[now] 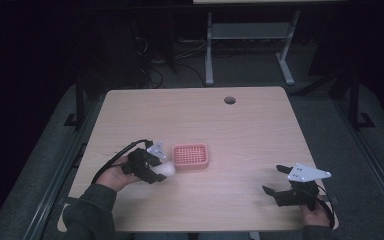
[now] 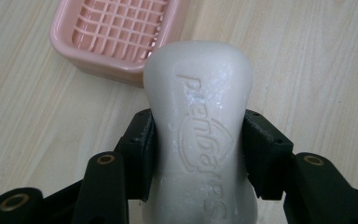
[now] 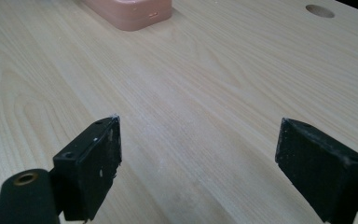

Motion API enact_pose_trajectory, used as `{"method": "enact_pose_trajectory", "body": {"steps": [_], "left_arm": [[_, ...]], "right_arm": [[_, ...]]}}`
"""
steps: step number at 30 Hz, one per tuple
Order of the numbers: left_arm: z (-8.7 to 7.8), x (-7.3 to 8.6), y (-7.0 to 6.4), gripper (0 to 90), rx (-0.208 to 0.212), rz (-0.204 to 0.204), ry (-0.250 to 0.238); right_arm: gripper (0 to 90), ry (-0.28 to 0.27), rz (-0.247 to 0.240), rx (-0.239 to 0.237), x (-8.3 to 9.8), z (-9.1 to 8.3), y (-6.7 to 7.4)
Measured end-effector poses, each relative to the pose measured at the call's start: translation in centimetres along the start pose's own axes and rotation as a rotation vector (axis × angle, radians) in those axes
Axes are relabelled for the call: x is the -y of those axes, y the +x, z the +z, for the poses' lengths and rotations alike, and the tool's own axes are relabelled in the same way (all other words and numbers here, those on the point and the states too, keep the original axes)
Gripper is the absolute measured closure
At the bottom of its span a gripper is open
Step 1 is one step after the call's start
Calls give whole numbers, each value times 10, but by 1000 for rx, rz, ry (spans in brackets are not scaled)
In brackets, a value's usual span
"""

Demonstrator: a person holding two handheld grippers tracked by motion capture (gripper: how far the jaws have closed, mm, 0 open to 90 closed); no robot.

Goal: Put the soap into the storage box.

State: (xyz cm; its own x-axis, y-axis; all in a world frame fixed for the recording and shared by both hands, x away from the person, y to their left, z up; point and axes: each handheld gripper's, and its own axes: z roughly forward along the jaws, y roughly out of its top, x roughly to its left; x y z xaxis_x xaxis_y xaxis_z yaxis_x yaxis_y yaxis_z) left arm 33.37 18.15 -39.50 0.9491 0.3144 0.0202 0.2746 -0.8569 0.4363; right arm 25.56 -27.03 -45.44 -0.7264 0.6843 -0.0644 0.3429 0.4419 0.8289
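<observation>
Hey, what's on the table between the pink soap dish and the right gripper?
Nothing: in the high view, only bare wooden table lies between the pink soap dish and the open right gripper.

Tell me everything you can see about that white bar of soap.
The bar of soap is glossy white, rounded at the corners and narrower at the waist, with raised lettering pressed into its top face. The left gripper clamps it at the waist, one black pad on each side. It sits just short of the pink soap dish, above the wooden table.
</observation>
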Motion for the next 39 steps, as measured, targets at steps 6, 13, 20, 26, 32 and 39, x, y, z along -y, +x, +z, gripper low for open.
{"method": "enact_pose_trajectory", "body": {"steps": [6,13,20,26,32,39], "left_arm": [[0,-6,4,494,-1,4,1],[2,-11,8,494,1,10,12],[4,-18,12,494,5,12,15],[6,-24,17,494,8,19,21],[7,-33,20,494,12,30,23],[10,-43,23,494,13,38,26]], "right_arm": [[136,-3,-4,-2,0,1,0],[136,-5,-7,-3,0,1,0],[136,-6,-12,-4,0,1,-1],[136,-7,-9,-4,0,1,-1],[136,-10,-11,-5,-1,0,-1],[136,-8,-14,-2,-1,0,-1]]}}
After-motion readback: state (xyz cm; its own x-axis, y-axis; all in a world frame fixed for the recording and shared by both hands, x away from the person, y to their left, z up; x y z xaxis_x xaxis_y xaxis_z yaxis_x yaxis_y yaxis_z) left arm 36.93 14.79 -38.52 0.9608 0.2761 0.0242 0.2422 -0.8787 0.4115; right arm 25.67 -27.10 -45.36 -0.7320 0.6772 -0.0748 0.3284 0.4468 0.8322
